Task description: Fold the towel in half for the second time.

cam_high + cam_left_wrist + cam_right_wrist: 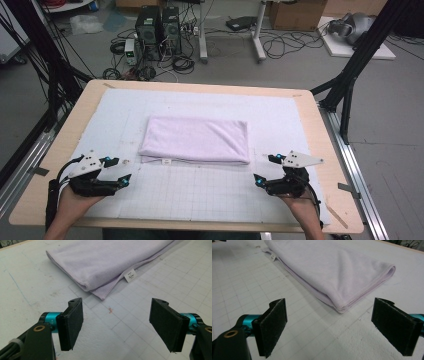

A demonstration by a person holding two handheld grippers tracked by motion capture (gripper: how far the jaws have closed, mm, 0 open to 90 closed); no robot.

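1. Left gripper [119,170]: its black padded jaws stand wide apart with nothing between them. It hangs over the white gridded mat [200,192], just off the near left corner of the folded lilac terry towel [197,140], touching nothing.
2. Right gripper [264,168]: likewise spread wide and empty, just off the towel's near right corner, its jaws aimed at that corner.
3. The towel lies flat in the middle of the mat on the pale wooden table [310,107], folded into a long rectangle with its small white label [130,275] on the near edge, toward the left corner.
4. Progress, as I judge it: at least one fold looks finished, since layered hems show along the near edge.
5. Left to do, probably: pinch the two near corners and fold again, or lift the towel away. Neither corner is gripped yet.
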